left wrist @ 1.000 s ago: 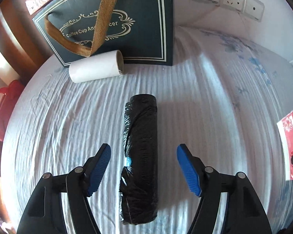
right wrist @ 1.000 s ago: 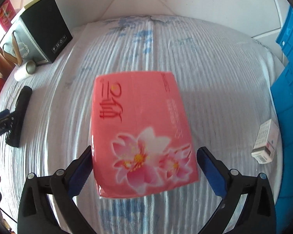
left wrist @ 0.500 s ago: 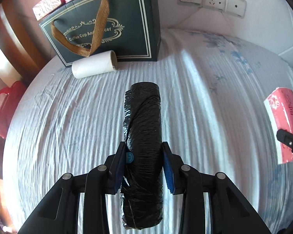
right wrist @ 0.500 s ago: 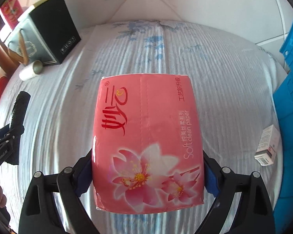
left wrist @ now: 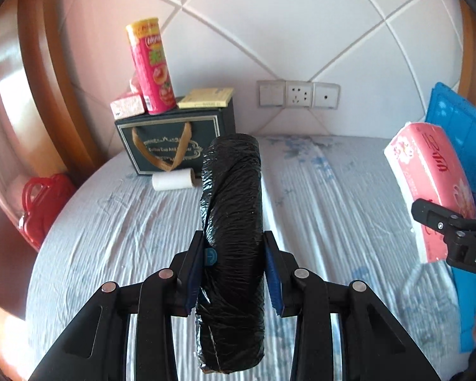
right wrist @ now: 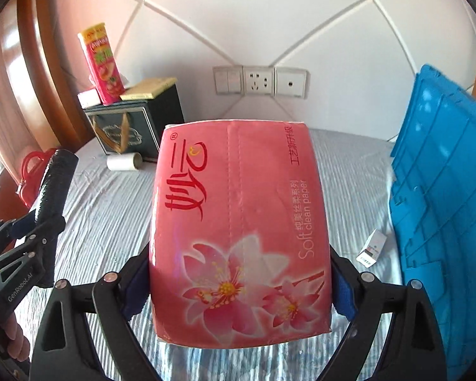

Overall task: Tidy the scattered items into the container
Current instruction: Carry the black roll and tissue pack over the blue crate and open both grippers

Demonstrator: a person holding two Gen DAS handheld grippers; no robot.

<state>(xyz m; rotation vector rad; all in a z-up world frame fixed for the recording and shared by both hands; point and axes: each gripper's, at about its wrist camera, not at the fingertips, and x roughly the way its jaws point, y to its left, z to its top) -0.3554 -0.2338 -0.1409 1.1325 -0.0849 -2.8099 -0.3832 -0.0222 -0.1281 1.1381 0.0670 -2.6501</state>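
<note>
Left wrist view: my left gripper [left wrist: 234, 273] is clamped on the black bag roll [left wrist: 231, 247], blue pads pressed to both its sides at about mid-length, and the roll is carried clear above the striped bedsheet [left wrist: 349, 209]. Its long axis runs along the fingers, far end pointing forward toward the wall sockets [left wrist: 298, 95], near end hanging back past the pads. In the right wrist view, my right gripper [right wrist: 241, 289] is closed across the width of the pink tissue pack [right wrist: 241, 231], also off the sheet, long axis likewise forward. I judge the step in hand to be the carry: both items gripped and raised, neither yet delivered. The blue container [right wrist: 444, 209] stands at the right edge of the bed. The next move calls for swinging both loads rightward over its rim before releasing; the tissue pack sits nearer and should go first. A small white box [right wrist: 373, 247] lies on the sheet just beside the container, and a white tube [left wrist: 173, 181] near the dark gift bag [left wrist: 174, 139], both uncollected.
</note>
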